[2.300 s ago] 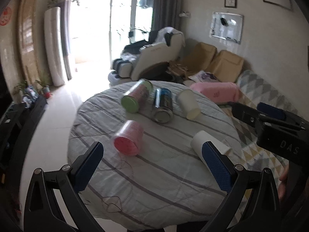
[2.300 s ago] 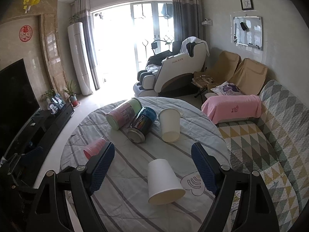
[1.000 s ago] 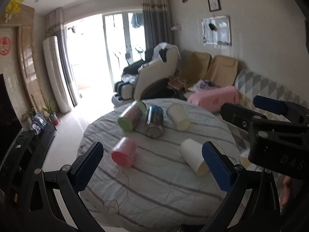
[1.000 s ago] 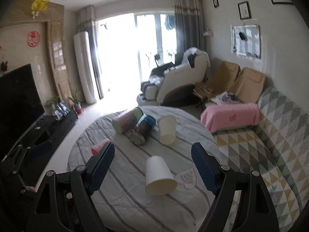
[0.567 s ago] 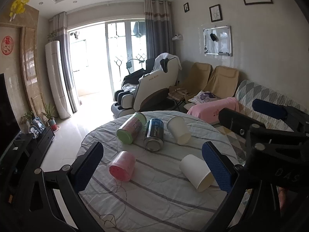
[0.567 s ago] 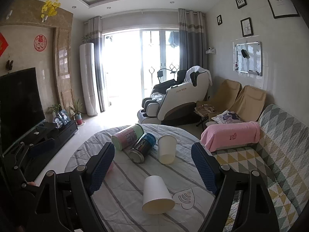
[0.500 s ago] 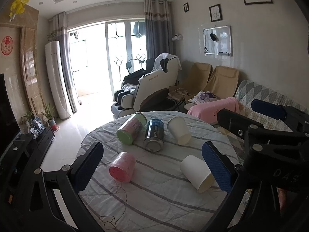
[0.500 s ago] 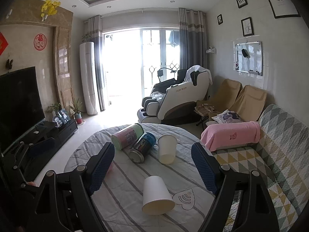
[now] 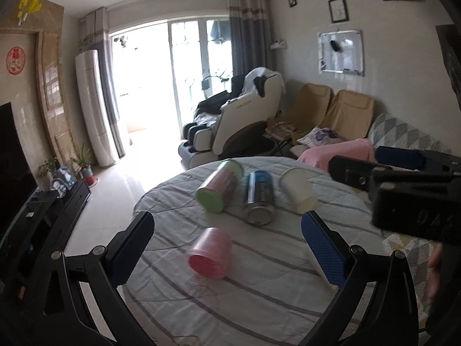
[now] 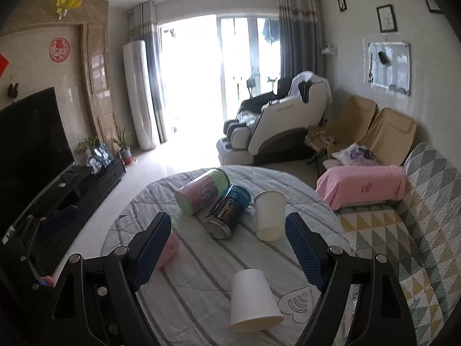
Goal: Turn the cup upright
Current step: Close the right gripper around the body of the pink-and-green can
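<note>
A pink cup (image 9: 211,253) lies on its side on the round striped table (image 9: 259,302), mouth toward me; it shows behind a finger in the right wrist view (image 10: 168,248). A white paper cup (image 10: 253,302) lies on its side near the table's front. A second white cup (image 10: 269,214) lies farther back and also shows in the left wrist view (image 9: 298,190). My left gripper (image 9: 227,248) is open and empty above the pink cup. My right gripper (image 10: 227,250) is open and empty, behind the near white cup. The right gripper's body shows at the right of the left wrist view (image 9: 403,190).
A pink-and-green canister (image 10: 201,191) and a blue can (image 10: 227,212) lie on their sides at the table's far side. A sofa with a pink blanket (image 10: 360,184) stands right of the table. A TV stand (image 10: 72,184) is on the left.
Both views have tilted down toward the table and moved closer. The left view has swung left, so the near white cup is now hidden behind its right finger. Both grippers stay open.
</note>
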The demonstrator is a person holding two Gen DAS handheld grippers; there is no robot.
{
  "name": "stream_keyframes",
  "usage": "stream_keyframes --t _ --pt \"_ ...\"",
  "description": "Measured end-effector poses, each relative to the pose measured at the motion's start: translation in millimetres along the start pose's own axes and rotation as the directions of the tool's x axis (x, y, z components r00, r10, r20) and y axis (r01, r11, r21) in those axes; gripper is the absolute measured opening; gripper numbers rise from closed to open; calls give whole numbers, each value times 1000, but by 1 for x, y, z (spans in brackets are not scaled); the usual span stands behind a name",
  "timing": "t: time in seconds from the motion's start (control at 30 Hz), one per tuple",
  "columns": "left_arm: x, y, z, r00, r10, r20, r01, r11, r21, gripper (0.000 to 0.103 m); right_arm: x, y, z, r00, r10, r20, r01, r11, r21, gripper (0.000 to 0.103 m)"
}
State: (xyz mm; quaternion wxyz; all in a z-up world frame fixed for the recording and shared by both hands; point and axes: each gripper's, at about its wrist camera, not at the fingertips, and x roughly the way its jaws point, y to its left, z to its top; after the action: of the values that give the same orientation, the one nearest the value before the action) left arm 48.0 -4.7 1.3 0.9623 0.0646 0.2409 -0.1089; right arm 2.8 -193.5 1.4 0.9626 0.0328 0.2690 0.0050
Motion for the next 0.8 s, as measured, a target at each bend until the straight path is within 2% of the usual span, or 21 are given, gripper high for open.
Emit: stream_keyframes --t 0.23,0.33,0.47,0.53,0.57,0.7,0.77,0.8 --pt "30 26 12 995 -10 -96 13 999 35 103 44 2 13 990 25 -141 -19 999 38 83" --pt "47 30 22 987 -37 -155 48 997 66 103 59 -1 19 981 31 -192 -21 998 56 83" --pt "70 33 34 974 -40 -225 71 989 132 103 73 -11 25 973 31 -231 -14 997 75 83" --pt "86 32 40 961 -34 -274 78 985 151 103 81 -16 32 967 42 -250 -21 996 87 83" --pt "91 32 41 958 -49 -284 97 983 158 103 87 -17 35 964 47 -263 -24 996 89 83" --pt "124 31 56 924 -116 -364 179 973 145 103 119 -24 52 942 68 -329 -32 993 115 83" --pt "141 31 61 909 -118 -400 188 972 141 103 139 -28 60 924 105 -367 -50 986 157 83" --pt "152 31 63 900 -97 -424 179 971 156 103 153 -30 65 906 147 -397 -71 977 199 83"
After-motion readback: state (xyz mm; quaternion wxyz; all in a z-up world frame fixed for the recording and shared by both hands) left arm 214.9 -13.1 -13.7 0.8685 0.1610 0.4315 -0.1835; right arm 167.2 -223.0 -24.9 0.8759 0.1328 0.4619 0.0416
